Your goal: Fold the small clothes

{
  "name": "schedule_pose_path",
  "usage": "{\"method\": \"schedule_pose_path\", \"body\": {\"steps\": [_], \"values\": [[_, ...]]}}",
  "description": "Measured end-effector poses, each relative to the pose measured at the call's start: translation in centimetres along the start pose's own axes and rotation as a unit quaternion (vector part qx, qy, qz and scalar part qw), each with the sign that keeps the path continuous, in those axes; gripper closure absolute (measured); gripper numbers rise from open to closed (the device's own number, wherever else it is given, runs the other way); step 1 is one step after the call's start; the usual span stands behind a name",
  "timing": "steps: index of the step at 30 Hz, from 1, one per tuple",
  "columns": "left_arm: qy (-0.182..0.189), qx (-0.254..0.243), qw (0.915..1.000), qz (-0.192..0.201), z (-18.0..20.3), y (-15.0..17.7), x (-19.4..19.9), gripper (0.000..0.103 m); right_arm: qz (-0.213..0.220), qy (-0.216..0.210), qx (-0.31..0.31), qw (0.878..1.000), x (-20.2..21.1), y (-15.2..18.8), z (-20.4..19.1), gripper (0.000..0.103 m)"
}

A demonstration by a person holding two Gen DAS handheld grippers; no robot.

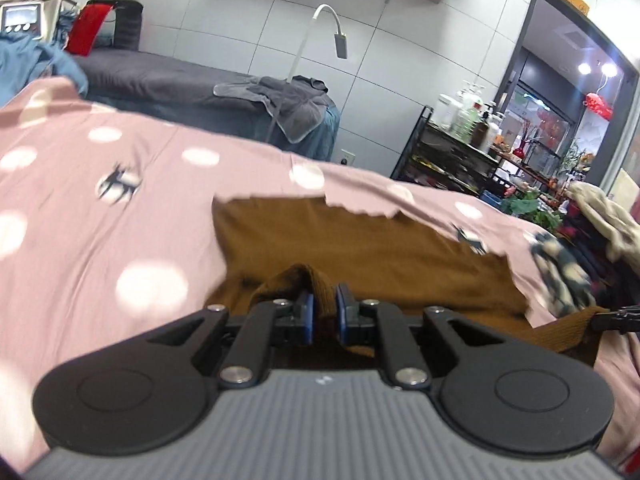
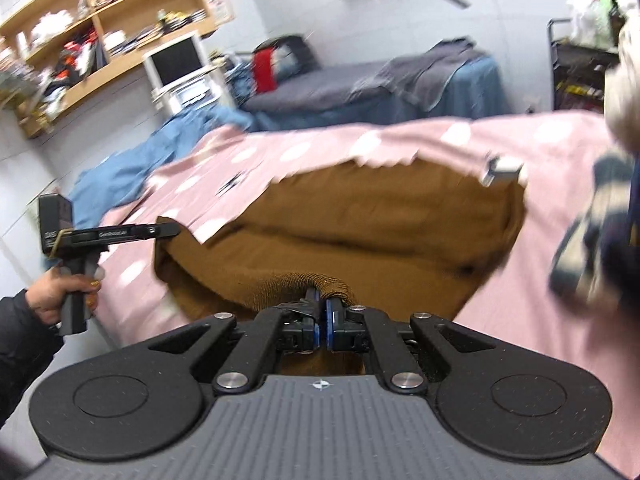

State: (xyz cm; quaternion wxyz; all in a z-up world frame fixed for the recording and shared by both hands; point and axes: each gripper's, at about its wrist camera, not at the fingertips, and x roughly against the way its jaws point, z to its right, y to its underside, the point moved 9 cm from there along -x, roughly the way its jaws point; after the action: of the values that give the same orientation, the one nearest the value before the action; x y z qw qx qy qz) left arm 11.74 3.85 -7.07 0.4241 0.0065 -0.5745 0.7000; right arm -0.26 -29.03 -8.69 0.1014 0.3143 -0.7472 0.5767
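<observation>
A brown knit garment (image 1: 360,248) lies on the pink spotted bedsheet (image 1: 100,200). My left gripper (image 1: 323,308) is shut on a bunched ribbed edge of the garment at its near side. My right gripper (image 2: 322,312) is shut on another ribbed edge of the same brown garment (image 2: 360,220), lifted a little off the pink sheet (image 2: 520,280). The left gripper (image 2: 168,231) also shows in the right wrist view, pinching the garment's left corner. The right gripper's tip (image 1: 612,314) shows at the right edge of the left wrist view, holding the garment's other corner.
A pile of other clothes (image 1: 580,248) lies at the right of the bed, also in the right wrist view (image 2: 592,216). Blue cloth (image 2: 132,160) lies at the far left corner. A second bed (image 1: 200,80), a lamp (image 1: 340,40), a cart (image 1: 460,140) and shelves (image 2: 100,20) stand behind.
</observation>
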Motion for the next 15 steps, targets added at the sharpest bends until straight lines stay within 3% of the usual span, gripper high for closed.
{"method": "schedule_pose_path", "body": {"steps": [4,10,15], "values": [[0.004,0.021,0.9998,-0.001,-0.3,-3.5,-6.2,0.092,0.026,0.050,-0.004,0.998,-2.7,-3.3,3.1,0.098],[-0.016,-0.005,0.9997,-0.016,-0.3,-6.3,-14.7,0.093,0.045,0.111,0.025,0.993,-6.2,-6.5,6.0,0.098],[-0.064,0.027,0.9976,-0.004,-3.1,-8.5,-19.4,0.093,0.043,0.133,0.017,0.990,-9.6,-8.6,8.6,0.098]]}}
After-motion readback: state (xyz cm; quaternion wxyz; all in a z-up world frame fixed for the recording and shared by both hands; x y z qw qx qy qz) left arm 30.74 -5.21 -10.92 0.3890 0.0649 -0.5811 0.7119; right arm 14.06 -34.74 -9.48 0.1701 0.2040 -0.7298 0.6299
